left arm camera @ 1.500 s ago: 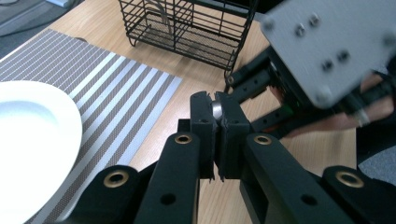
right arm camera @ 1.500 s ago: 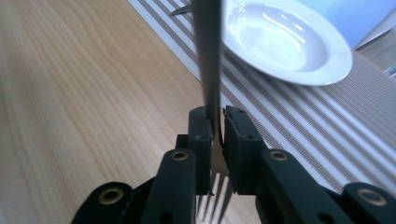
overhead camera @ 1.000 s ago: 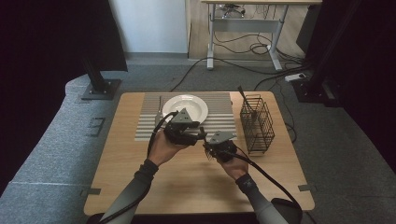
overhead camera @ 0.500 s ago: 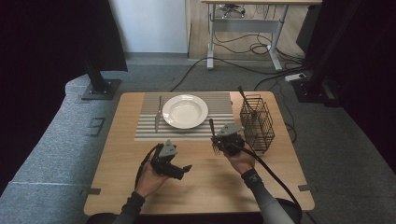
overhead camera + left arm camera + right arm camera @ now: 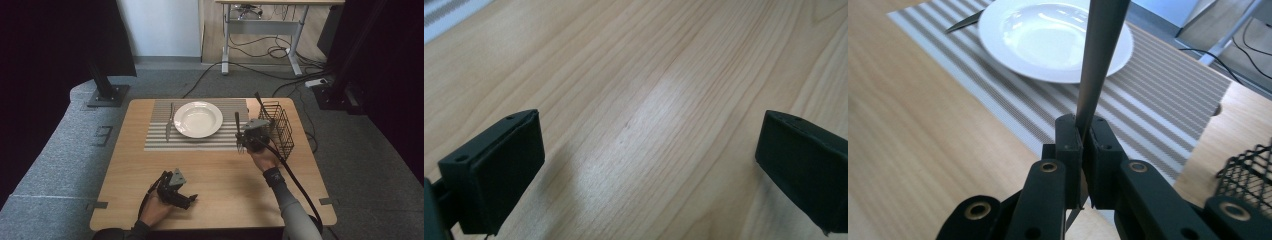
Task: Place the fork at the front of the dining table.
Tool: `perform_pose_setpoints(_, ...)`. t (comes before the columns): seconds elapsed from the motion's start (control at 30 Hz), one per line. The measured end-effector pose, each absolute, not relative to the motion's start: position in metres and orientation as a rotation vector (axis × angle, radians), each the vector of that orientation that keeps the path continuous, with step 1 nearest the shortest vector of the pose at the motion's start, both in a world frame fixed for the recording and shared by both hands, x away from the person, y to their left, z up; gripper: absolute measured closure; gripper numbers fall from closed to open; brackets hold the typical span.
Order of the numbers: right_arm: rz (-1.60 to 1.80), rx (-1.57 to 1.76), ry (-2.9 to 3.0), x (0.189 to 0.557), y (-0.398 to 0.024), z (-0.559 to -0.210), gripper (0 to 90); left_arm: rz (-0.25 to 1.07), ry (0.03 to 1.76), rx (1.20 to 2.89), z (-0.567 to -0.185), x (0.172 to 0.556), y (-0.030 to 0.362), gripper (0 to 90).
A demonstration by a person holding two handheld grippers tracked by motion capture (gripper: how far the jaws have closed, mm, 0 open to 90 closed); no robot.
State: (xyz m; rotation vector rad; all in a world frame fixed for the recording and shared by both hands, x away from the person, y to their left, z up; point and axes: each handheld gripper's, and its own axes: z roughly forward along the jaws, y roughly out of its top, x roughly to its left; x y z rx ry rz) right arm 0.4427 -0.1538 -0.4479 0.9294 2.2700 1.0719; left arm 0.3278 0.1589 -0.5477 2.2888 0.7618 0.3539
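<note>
My right gripper is shut on a grey-handled utensil. It holds the utensil upright over the right end of the striped placemat, beside the white plate. My left gripper hovers low over bare wood near the table's front left. Its jaws have just been opening and stand wide apart with nothing between them.
A knife lies on the mat left of the plate. A black wire basket stands at the right of the mat, close to my right gripper, with a dark utensil leaning in it.
The left hand dropped from beside the plate to the table's front left, and its jaws opened. The right hand carried the utensil farther back and right, toward the basket.
</note>
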Motion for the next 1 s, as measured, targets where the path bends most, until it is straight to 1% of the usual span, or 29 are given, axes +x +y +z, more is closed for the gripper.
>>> perform_pose_setpoints(0.2, 1.029, 0.97, 2.261, 0.462, -0.153, -0.442, 84.8, 0.351, 0.768, 2.317, -0.549, 0.329, 0.158, 0.0)
perform_pose_setpoints(0.33, 0.998, 0.994, 2.257, 0.476, -0.15, -0.439, 84.8, 0.295, 0.808, 2.309, -0.549, 0.333, 0.16, 0.0)
perform_pose_setpoints(0.4, 0.975, 1.017, 2.253, 0.485, -0.147, -0.438, 84.8, 0.297, 0.813, 2.307, -0.549, 0.333, 0.16, 0.1)
perform_pose_setpoints(0.57, 0.958, 1.04, 2.245, 0.493, -0.142, -0.438, 84.8, 0.296, 0.814, 2.305, -0.549, 0.333, 0.16, 0.1)
perform_pose_setpoints(1.0, 0.906, 1.098, 2.256, 0.52, -0.125, -0.456, 84.8, 0.298, 0.814, 2.304, -0.549, 0.333, 0.16, 0.0)
